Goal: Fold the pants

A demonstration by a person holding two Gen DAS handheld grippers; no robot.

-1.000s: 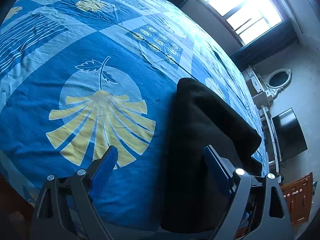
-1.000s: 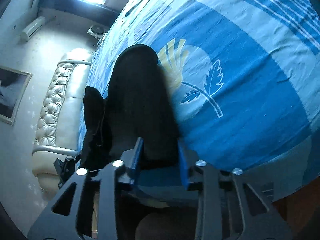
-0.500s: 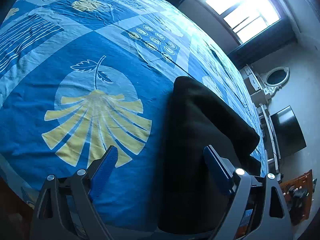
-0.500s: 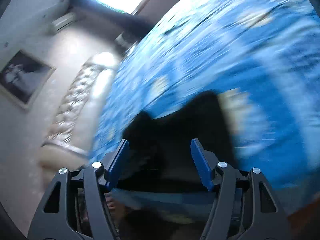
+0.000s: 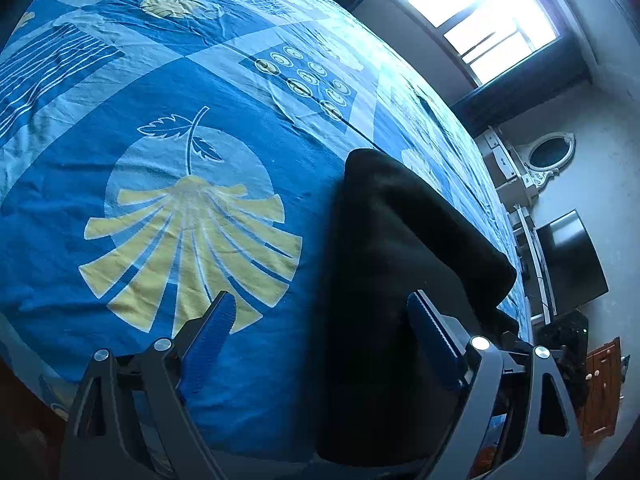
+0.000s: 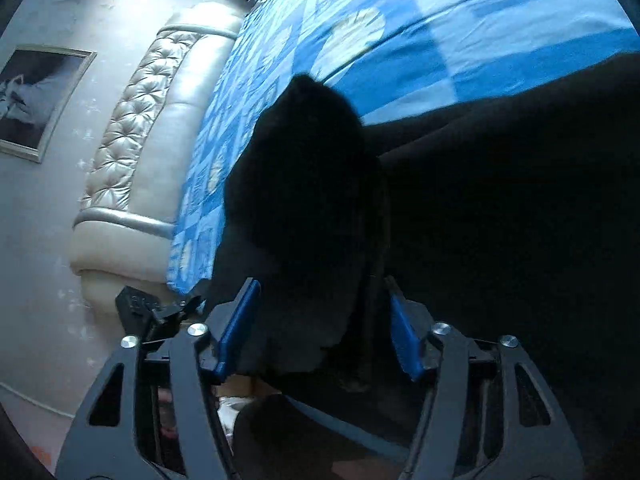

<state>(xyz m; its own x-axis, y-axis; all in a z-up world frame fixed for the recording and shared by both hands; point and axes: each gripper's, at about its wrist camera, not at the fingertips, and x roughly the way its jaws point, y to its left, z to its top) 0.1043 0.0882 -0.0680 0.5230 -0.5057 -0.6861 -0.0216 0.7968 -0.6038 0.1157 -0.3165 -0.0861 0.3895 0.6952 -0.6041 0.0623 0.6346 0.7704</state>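
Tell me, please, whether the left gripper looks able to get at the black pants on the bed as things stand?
Probably yes. The left gripper stands open just above the bedspread, and the near end of the black pants already lies partly between its fingers; nothing is in the way.

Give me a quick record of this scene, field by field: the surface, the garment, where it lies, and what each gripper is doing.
surface: bed with blue patterned sheet
garment: black pants, partly folded
garment place: near the bed's edge
left gripper: jaws wide, above the pants edge, gripping nothing
right gripper: jaws closing, black cloth between them, pads not pressing
background: padded headboard, window
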